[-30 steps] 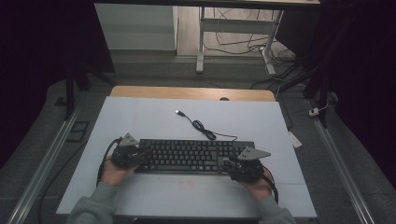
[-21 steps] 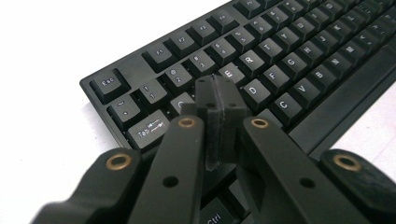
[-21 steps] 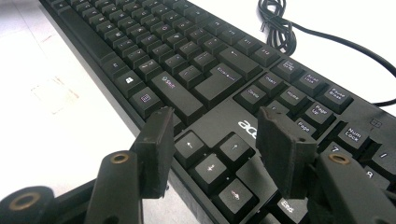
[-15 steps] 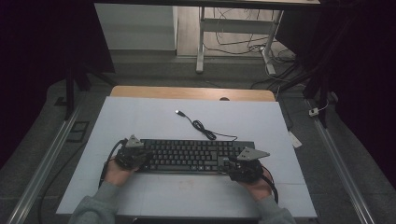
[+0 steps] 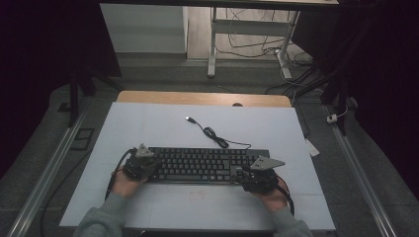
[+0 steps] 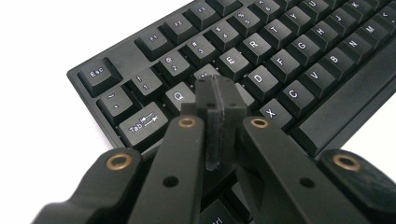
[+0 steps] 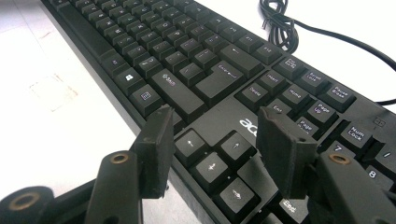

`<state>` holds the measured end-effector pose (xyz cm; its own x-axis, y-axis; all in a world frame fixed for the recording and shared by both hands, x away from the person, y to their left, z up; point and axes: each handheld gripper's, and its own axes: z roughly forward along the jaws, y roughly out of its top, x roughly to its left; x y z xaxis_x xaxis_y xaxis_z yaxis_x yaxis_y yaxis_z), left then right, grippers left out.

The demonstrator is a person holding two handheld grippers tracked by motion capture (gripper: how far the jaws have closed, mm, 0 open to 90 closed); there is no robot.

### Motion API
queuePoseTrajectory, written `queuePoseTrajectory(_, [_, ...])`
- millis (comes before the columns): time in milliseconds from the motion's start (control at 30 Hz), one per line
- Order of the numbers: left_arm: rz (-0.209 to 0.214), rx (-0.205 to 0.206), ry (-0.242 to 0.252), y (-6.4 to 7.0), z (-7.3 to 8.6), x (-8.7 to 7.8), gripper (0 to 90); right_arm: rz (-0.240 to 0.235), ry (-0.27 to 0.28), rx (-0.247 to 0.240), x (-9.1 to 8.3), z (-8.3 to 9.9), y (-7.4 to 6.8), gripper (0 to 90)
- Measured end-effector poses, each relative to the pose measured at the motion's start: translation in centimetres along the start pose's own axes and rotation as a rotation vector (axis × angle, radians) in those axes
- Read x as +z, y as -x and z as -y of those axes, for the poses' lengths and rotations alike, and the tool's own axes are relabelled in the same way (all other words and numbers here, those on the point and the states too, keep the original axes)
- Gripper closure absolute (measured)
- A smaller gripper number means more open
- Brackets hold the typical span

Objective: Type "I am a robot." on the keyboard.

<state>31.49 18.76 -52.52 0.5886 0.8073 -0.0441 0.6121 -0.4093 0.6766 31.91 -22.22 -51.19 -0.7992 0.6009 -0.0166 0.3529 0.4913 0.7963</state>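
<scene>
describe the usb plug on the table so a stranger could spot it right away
On the white table, a black keyboard lies near the person's edge. A thin black cable leaves its far side, bunches into a small coil, then runs toward the table's middle. The usb plug is its small free tip, lying alone on bare white.

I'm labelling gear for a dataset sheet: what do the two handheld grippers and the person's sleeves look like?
Both are black. The left gripper has flat link arms with brass-coloured rivets and ridged dark pads. The right gripper has broad rectangular pads on its tongs. Each carries a grey three-cornered plate on top and trails a black cable. The sleeves are grey.
</scene>
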Motion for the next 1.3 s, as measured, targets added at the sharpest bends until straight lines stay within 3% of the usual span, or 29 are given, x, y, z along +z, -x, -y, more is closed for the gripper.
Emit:
queuePoseTrajectory(167, [0.010, 0.007, 0.048, 0.1, -0.1, -0.7, 89.1, 0.001, 0.004, 0.000, 0.0, 0.0, 0.0, 46.8])
queuePoseTrajectory(367, [0.022, -0.028, 0.121, -0.1, -0.2, -1.9, 88.2, 0.001, 0.003, -0.002, 0.0, 0.0, 0.0, 46.7])
queuePoseTrajectory(600, [0.017, -0.079, 0.173, -0.5, -0.2, -2.6, 63.9, 0.004, 0.005, -0.002, 0.0, 0.0, 0.0, 46.6])
queuePoseTrajectory(800, [0.030, -0.085, 0.171, -0.6, -0.3, -2.6, 49.0, 0.001, 0.009, 0.005, 0.0, 0.0, 0.0, 46.4])
queuePoseTrajectory(1300, [0.044, -0.078, 0.150, -0.4, -0.6, -2.4, 40.5, -0.011, 0.021, 0.015, -0.1, 0.0, 0.0, 46.4])
